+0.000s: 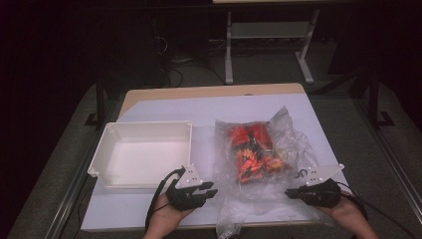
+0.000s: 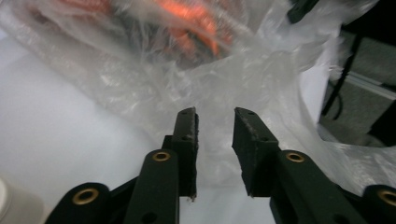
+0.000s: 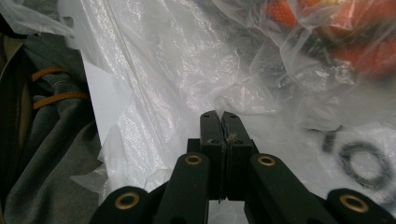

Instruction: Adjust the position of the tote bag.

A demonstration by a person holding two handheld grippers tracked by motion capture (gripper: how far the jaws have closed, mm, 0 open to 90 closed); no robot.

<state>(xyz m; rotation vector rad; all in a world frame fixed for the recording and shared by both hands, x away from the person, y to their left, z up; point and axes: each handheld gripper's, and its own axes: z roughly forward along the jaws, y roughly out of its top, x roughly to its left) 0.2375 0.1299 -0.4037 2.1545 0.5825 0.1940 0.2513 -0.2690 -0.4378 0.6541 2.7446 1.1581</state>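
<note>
Flanking the plastic bag (image 1: pixel 259 159): left gripper (image 1: pixel 211 188) parted, right gripper (image 1: pixel 291 193) closed.

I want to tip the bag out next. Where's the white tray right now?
In the high view the white tray sits on the table's left half, just left of the plastic bag, with the left gripper beside its near right corner.

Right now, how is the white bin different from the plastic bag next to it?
The white bin is stiff, boxy and solid white, while the plastic bag is floppy, crinkled and see-through. The white bin has nothing in it; the plastic bag holds red and orange things. The right claw is shut on the plastic bag's edge; no claw touches the white bin. Both sit on the table.
</note>
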